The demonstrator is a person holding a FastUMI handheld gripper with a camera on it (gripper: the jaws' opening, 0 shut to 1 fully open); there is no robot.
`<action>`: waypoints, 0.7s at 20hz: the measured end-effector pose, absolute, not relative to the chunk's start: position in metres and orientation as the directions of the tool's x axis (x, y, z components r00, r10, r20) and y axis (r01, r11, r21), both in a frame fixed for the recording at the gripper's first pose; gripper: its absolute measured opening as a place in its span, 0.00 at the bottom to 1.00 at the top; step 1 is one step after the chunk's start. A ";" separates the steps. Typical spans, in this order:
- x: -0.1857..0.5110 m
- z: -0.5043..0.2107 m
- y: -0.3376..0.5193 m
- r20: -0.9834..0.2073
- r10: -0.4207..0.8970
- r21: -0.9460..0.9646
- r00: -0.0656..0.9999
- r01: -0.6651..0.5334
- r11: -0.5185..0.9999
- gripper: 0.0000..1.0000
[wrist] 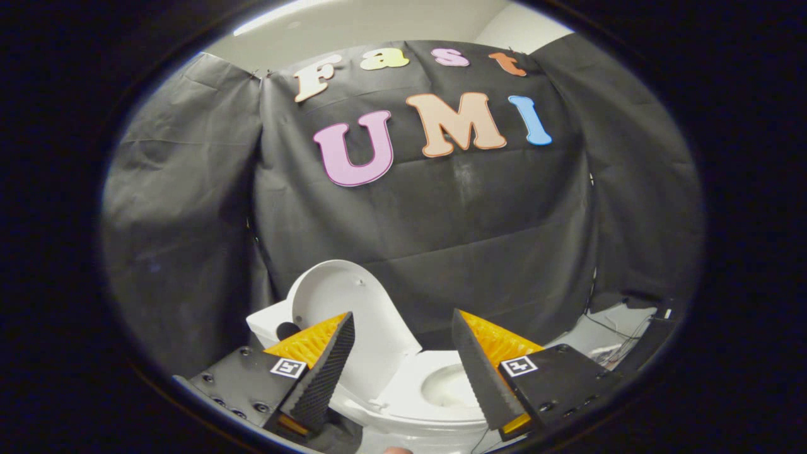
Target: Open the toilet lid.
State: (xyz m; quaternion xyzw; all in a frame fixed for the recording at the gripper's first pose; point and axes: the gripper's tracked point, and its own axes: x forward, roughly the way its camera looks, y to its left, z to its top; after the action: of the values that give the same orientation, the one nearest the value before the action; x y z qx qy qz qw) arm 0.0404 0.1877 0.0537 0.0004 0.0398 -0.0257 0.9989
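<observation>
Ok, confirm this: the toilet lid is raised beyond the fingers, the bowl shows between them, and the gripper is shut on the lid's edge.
Not quite. The gripper is open, its fingers apart and pressing on nothing. The rest holds: the toilet lid is raised beyond the fingers, and the bowl shows between them. The gripper view shows this.

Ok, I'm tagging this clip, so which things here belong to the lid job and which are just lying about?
Job:
- toilet lid, raised upright
- toilet seat and bowl, just beyond the fingers
- tongs, fingers apart, pressing on nothing

Lying about:
- black cloth behind the toilet
- loose cables on the floor beyond the toilet
</observation>
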 end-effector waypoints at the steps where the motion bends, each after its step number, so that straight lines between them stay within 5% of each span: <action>1: 0.037 0.051 0.172 -0.086 -0.065 -0.018 0.994 0.063 0.998 0.96; 14: 0.046 -0.001 0.104 -0.091 -0.088 -0.029 0.992 0.085 0.996 0.96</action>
State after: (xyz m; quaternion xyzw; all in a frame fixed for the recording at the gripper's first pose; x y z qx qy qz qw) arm 0.0458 0.1044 -0.0006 -0.0124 0.0463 -0.0433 0.9979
